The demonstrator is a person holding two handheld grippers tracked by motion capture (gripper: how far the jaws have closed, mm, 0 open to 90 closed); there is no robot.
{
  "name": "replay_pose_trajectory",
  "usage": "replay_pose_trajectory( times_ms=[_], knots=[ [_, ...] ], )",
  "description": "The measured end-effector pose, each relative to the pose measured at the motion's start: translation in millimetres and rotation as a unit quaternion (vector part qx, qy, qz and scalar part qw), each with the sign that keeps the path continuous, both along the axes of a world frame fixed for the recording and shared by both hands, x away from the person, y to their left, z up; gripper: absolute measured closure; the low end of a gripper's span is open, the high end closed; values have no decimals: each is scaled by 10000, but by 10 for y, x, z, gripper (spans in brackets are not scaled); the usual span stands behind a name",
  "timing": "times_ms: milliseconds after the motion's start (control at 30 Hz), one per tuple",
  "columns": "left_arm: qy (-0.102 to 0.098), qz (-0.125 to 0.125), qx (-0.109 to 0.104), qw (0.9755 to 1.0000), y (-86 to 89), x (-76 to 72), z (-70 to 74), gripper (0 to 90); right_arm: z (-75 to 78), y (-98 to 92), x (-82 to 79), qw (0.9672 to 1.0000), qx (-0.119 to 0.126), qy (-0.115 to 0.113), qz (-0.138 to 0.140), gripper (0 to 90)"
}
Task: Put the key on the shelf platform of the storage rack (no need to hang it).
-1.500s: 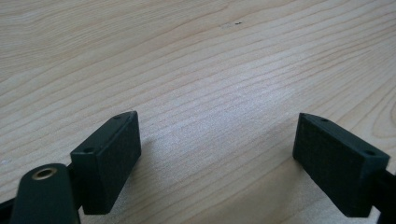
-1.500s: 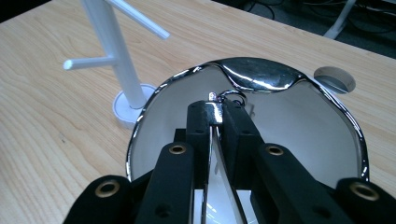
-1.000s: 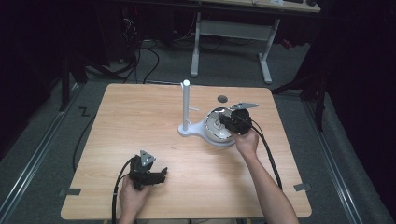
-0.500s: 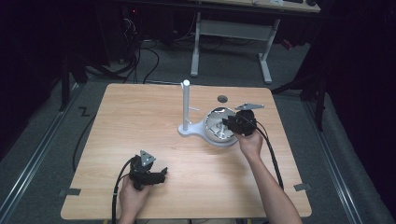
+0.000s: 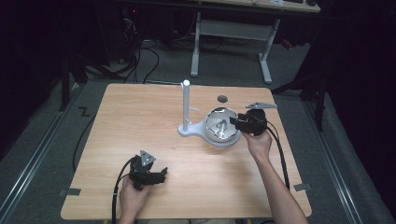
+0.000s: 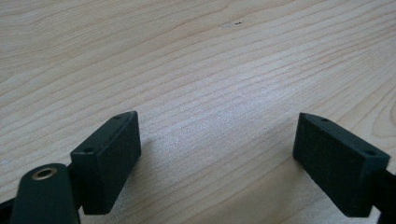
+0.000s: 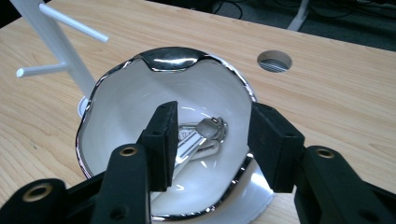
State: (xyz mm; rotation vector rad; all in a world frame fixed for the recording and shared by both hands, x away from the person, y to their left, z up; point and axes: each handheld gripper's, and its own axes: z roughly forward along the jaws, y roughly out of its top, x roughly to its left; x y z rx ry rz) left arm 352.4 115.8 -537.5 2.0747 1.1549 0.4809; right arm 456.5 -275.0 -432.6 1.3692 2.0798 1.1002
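Flanking the bowl (image 7: 140, 116): white peg stand (image 5: 186, 105), surface (image 5: 140, 121) hole (image 7: 274, 61). I see keys (image 7: 205, 133) inside, loose between my right claw (image 7: 212, 144), just opening. Left claw (image 6: 217, 163) gapes empty.

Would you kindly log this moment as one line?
right gripper: open, just been opening above bowl | keys: lying in bowl, unheld | left gripper: open over table

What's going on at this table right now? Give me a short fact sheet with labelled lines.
Setting: wooden table, a person holding a gripper in each hand
Bowl: shiny white bowl on a white stand
In the bowl: metal keys lying at the bottom
Right gripper: over the bowl's rim, jaws have just been opening, nothing pinched between them
Left gripper: resting low over bare wood, jaws wide apart, empty
Also there: round hole in the tabletop behind the bowl
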Motion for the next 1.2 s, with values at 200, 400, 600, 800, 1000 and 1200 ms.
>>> replay_pose_trajectory(
  times_ms=[200, 400, 600, 800, 1000, 1200],
  knots=[
    [1, 0, 0, 10000, 0, 0, 0, 155, 36, -95, -77, 9999, -56, -21, -107, 513],
    [1, 0, 0, 10000, 0, 0, 0, 155, 36, -234, -178, 9997, 31, -35, -258, 511],
    [0, 1, 0, 10000, 0, 0, 0, 154, 88, -336, -298, 9995, 89, -144, -278, 506],
    [2, 1, 1, 10000, -1, 1, 0, 155, 22, -492, -454, 9989, 190, -96, -406, 500],
    [3, 1, 1, 10000, -1, 1, 1, 155, -10, -630, -613, 9981, 299, -193, -510, 504],
    [3, 3, 3, 10000, -1, 1, 1, 155, -49, -732, -754, 9972, 400, -244, -585, 503]
  ],
)
